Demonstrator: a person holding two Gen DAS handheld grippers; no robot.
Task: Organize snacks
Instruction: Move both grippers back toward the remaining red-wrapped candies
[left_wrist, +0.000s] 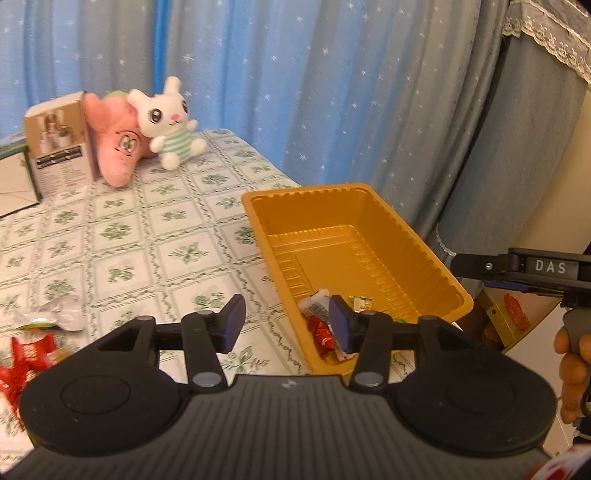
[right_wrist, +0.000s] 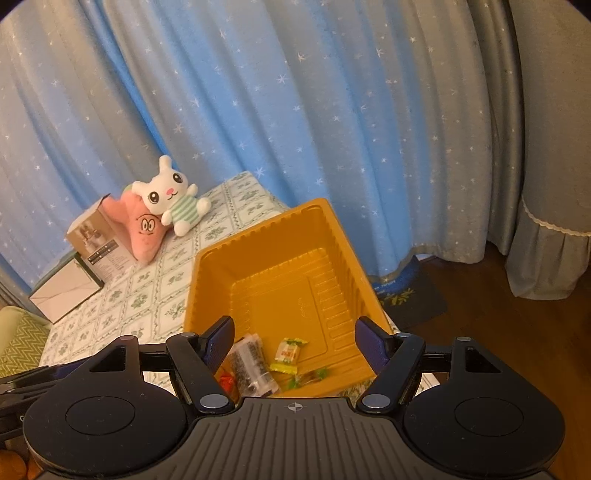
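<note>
While both claws, left (left_wrist: 287, 322) and right (right_wrist: 294, 341), gape empty, crinkly wrappers (right_wrist: 287, 355) litter the ribbed gold tray (right_wrist: 258, 236).

Left gripper (left_wrist: 288, 321): jaws spread wide, nothing between the pads. Right gripper (right_wrist: 295, 345): jaws spread wide, nothing gripped; the person's right hand (left_wrist: 572, 373) grasps its handle.

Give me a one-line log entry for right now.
left gripper: open, empty | right gripper: open, empty, over tray | gold tray: several snacks inside | red snack packets: loose on table
</note>
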